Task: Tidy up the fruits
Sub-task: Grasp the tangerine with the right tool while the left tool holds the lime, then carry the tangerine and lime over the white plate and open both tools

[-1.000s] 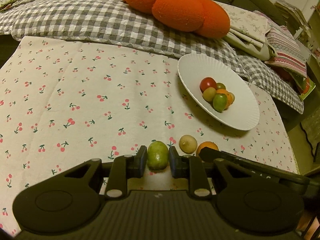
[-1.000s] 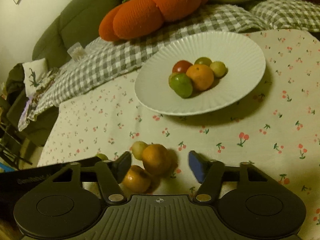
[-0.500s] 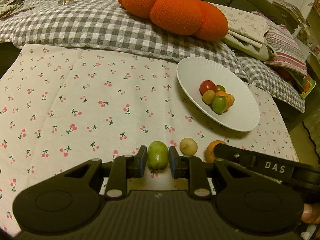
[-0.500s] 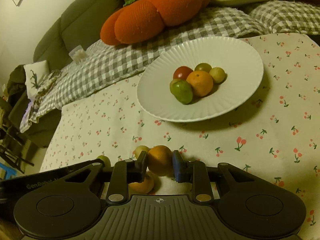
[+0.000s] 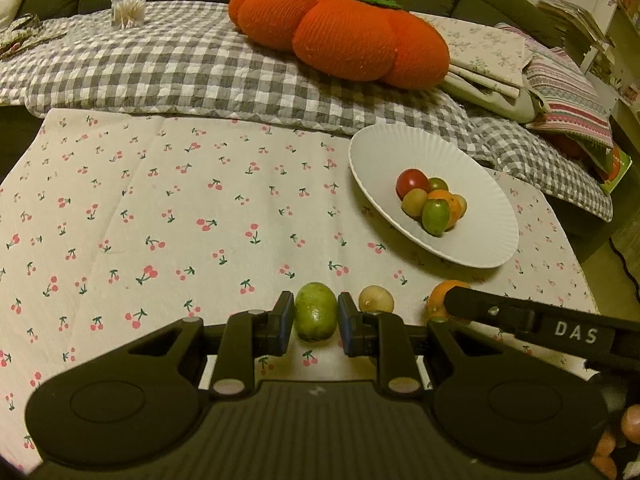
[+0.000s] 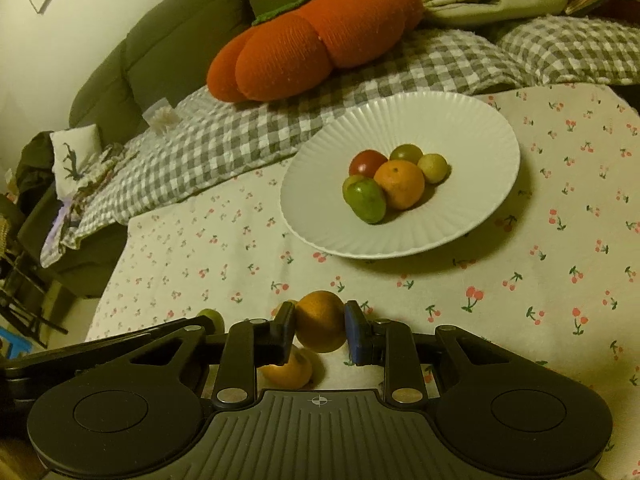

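Observation:
My left gripper point(image 5: 314, 326) is shut on a green fruit point(image 5: 315, 316) just above the cherry-print cloth. A small pale fruit point(image 5: 375, 300) lies right of it, and an orange point(image 5: 440, 300) shows behind the other gripper's arm. My right gripper point(image 6: 320, 330) is shut on that orange point(image 6: 320, 326), lifted a little off the cloth. A second orange point(image 6: 289, 370) lies under its left finger. The white ribbed plate point(image 5: 476, 248) point(image 6: 460, 120) holds several fruits: a red one, green ones and an orange.
The table's cherry-print cloth point(image 5: 160, 208) stretches to the left. Behind it a grey checked blanket point(image 5: 168, 64) carries an orange pumpkin cushion point(image 5: 344, 36) and a box of toothpicks point(image 5: 128, 6). Folded textiles point(image 5: 560, 92) lie at the right. The table edge drops off right of the plate.
My right gripper closed on the orange and raised it slightly off the cloth. My left gripper kept its hold on the green fruit and stayed put.

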`<action>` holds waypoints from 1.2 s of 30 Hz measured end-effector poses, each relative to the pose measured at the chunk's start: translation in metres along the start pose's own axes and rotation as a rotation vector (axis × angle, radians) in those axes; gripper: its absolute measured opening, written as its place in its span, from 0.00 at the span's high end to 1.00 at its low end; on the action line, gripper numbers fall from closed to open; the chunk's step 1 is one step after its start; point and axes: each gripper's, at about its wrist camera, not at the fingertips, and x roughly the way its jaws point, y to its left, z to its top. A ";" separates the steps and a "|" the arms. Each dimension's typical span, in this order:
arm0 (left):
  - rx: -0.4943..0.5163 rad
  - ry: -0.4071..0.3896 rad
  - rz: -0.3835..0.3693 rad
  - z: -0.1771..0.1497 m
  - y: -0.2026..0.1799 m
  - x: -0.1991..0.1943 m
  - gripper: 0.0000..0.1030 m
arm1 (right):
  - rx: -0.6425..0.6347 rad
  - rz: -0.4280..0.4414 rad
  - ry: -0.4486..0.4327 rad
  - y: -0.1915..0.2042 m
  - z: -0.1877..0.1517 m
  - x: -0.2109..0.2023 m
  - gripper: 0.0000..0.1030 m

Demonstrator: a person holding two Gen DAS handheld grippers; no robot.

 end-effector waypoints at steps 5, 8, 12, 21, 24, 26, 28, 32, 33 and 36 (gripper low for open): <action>0.020 -0.013 0.008 0.001 -0.004 -0.001 0.79 | -0.008 0.004 -0.015 0.002 0.003 -0.008 0.75; 0.036 -0.025 0.013 0.002 -0.007 -0.002 0.79 | -0.011 0.006 -0.024 0.003 0.004 -0.010 0.75; 0.062 -0.048 0.021 0.004 -0.011 -0.005 0.79 | -0.014 0.008 -0.038 0.003 0.006 -0.016 0.75; 0.115 -0.111 0.026 0.011 -0.022 -0.013 0.79 | 0.003 0.019 -0.077 -0.003 0.014 -0.033 0.75; 0.119 -0.118 0.022 0.013 -0.024 -0.014 0.79 | 0.011 0.019 -0.089 -0.006 0.017 -0.037 0.75; 0.122 -0.120 0.021 0.014 -0.026 -0.013 0.79 | 0.014 0.018 -0.093 -0.008 0.019 -0.039 0.75; 0.125 -0.125 0.021 0.015 -0.028 -0.012 0.79 | 0.020 0.014 -0.096 -0.010 0.020 -0.039 0.75; 0.122 -0.134 0.016 0.019 -0.030 -0.010 0.79 | 0.028 0.012 -0.100 -0.013 0.022 -0.041 0.75; 0.118 -0.138 0.008 0.020 -0.030 -0.010 0.79 | 0.030 0.012 -0.103 -0.014 0.023 -0.042 0.75; 0.109 -0.146 -0.009 0.023 -0.031 -0.008 0.79 | 0.041 0.012 -0.115 -0.017 0.026 -0.045 0.75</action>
